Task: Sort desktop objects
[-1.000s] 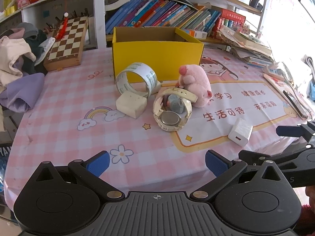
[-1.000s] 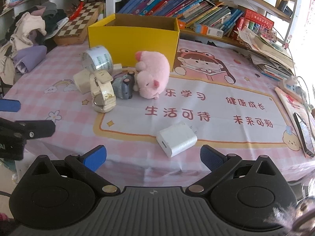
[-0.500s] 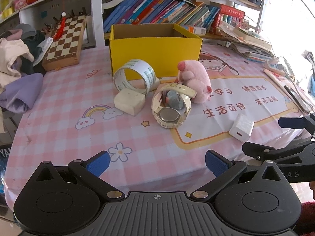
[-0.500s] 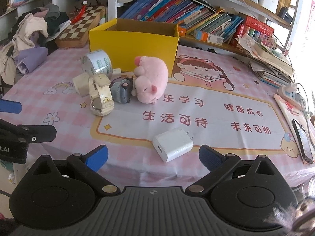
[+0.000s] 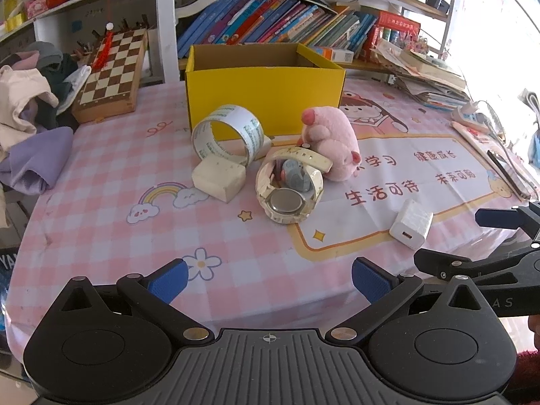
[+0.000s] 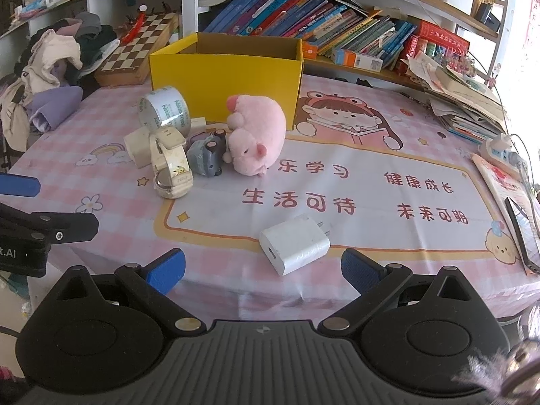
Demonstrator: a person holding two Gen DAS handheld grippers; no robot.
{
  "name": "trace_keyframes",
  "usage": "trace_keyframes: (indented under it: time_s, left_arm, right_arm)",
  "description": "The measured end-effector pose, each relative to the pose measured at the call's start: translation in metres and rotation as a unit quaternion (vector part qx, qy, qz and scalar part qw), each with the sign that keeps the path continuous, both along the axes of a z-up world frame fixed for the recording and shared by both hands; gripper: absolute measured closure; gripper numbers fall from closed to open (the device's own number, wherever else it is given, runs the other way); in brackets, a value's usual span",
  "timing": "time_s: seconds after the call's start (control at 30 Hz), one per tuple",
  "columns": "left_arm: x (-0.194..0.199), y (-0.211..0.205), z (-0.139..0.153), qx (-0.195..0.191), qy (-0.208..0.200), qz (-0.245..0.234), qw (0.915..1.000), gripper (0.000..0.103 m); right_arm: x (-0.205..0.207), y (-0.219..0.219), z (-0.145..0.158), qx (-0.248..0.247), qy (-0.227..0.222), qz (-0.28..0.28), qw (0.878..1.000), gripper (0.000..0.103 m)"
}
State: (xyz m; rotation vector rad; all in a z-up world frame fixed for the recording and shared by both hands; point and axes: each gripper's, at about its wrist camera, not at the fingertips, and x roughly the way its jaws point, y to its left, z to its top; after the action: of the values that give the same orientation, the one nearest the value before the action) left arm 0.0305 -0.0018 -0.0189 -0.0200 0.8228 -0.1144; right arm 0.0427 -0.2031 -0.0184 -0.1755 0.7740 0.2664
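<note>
An open yellow box [image 5: 266,98] [image 6: 226,81] stands at the back of the table. In front of it lie a tape roll [image 5: 227,138] [image 6: 165,109], a cream block [image 5: 218,180], a cream watch [image 5: 290,189] [image 6: 170,165], a grey toy car [image 6: 206,155], a pink plush pig [image 5: 332,148] [image 6: 258,138] and a white charger [image 5: 411,223] [image 6: 294,243]. My left gripper [image 5: 268,278] is open and empty, near the table's front edge, short of the watch. My right gripper [image 6: 263,266] is open and empty, just short of the charger.
A chessboard [image 5: 111,71] and a pile of clothes [image 5: 27,114] sit at the back left. Books [image 6: 303,17] fill the shelf behind the box. Stacked papers [image 6: 465,101] and a phone [image 6: 523,233] lie at the right edge.
Both grippers have moved a little forward towards the table; the objects appear slightly nearer. Nothing on the table has moved.
</note>
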Motion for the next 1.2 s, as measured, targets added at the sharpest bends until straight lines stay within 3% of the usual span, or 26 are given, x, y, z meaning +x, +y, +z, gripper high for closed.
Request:
trace_keyframes:
  time_s: [0.43, 0.87, 1.2]
  left_arm:
    - [0.009, -0.008, -0.004, 0.001, 0.005, -0.008, 1.0, 0.0]
    - [0.018, 0.004, -0.008, -0.005, 0.023, 0.02, 0.9995, 0.0]
    - [0.023, -0.005, -0.008, 0.0, 0.019, 0.004, 0.9998, 0.0]
  right_arm:
    - [0.014, -0.005, -0.007, 0.001, 0.018, 0.0, 1.0, 0.002]
    - [0.026, 0.006, -0.009, -0.002, 0.025, 0.019, 1.0, 0.002]
    - [0.032, 0.001, -0.009, -0.002, 0.026, 0.013, 1.0, 0.002]
